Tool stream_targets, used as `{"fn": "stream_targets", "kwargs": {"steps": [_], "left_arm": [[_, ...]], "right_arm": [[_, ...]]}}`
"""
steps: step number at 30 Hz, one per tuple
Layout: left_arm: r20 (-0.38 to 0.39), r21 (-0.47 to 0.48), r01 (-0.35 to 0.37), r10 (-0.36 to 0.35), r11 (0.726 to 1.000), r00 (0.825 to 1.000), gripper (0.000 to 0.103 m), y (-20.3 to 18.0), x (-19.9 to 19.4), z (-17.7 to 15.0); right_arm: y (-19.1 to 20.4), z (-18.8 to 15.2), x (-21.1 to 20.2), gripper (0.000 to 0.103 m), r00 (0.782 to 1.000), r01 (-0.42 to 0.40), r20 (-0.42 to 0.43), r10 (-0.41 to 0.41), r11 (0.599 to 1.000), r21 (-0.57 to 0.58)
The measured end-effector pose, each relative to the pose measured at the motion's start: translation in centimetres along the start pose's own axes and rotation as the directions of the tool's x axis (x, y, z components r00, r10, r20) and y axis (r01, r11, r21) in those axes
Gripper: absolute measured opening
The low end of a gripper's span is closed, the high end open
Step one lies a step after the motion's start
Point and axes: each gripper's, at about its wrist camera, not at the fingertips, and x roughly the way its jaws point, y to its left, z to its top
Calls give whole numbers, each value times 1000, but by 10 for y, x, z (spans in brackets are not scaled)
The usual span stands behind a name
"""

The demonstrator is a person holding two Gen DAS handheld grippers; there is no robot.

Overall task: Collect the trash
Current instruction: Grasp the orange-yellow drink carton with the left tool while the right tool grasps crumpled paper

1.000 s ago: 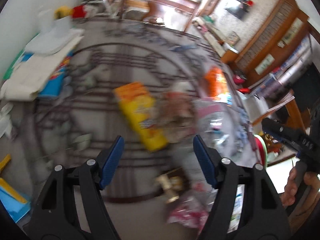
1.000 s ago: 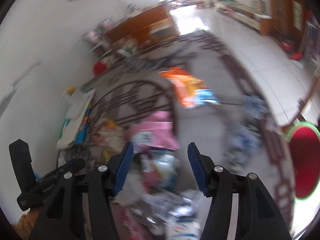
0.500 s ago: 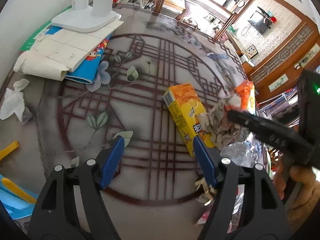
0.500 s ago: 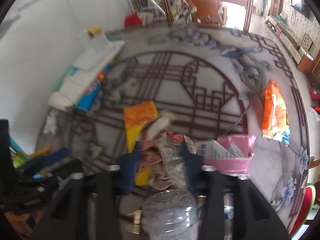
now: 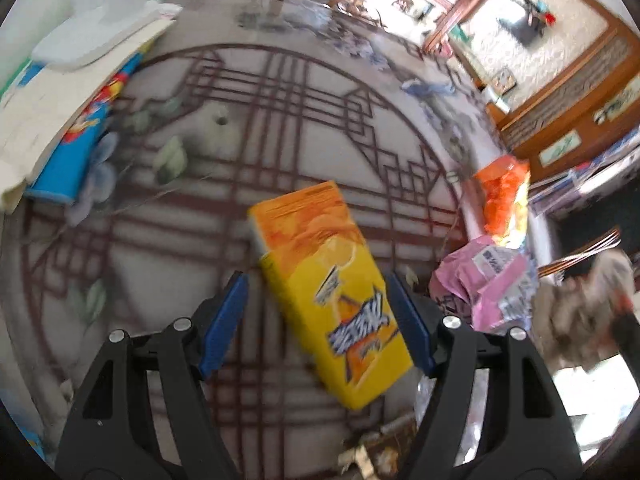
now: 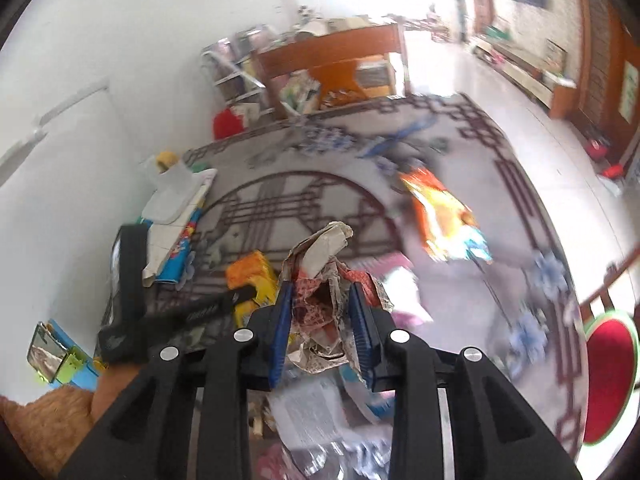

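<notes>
Cluttered patterned tabletop point(image 5: 304, 128). Right tongs point(image 6: 322, 328) closing on crumpled paper wad point(image 6: 324, 276), lifted for collecting. Left tongs point(image 5: 316, 320) apart, straddling yellow carton point(image 5: 332, 292), ungripped.

Motion-blurred crumpled paper wad point(image 5: 580, 312) at right edge, print on yellow carton point(image 5: 328, 280) unreadable (smeared), foreground litter indistinct

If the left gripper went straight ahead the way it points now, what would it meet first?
Most likely the yellow-orange carton lying flat on the table: it sits between the open fingers of the left gripper, nearer the right one. Blur leaves depth uncertain.
</notes>
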Motion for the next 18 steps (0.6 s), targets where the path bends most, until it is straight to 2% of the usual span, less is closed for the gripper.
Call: {"fn": "stream_targets", "kwargs": {"steps": [3, 9, 11, 12, 14, 15, 16, 18], "left_arm": [[-2, 107, -66, 67, 992, 998, 69, -19, 14, 0], [9, 253, -83, 83, 964, 996, 70, -30, 16, 3], [26, 335, -111, 109, 936, 994, 68, -33, 14, 3], [48, 391, -158, 151, 907, 987, 67, -34, 13, 2], [68, 452, -211, 203, 867, 977, 67, -36, 13, 2], [63, 450, -212, 206, 867, 976, 67, -33, 11, 3], [53, 430, -196, 192, 881, 980, 67, -30, 8, 5], [27, 358, -136, 136, 924, 990, 67, -23, 2, 8]], "right_arm": [[-14, -13, -6, 28, 1000, 18, -11, -17, 999, 49], [-31, -31, -11, 28, 999, 25, -23, -22, 991, 129], [-32, -33, -12, 29, 1000, 20, -23, -17, 991, 131], [-31, -33, -13, 29, 1000, 16, -22, -13, 991, 129], [-30, -35, -15, 29, 1000, 9, -19, -7, 992, 126], [-30, -35, -15, 29, 1000, 4, -18, -2, 992, 126], [-29, -36, -15, 29, 1000, 0, -17, 2, 992, 126], [-29, -37, -15, 29, 1000, -6, -18, 9, 992, 128]]}}
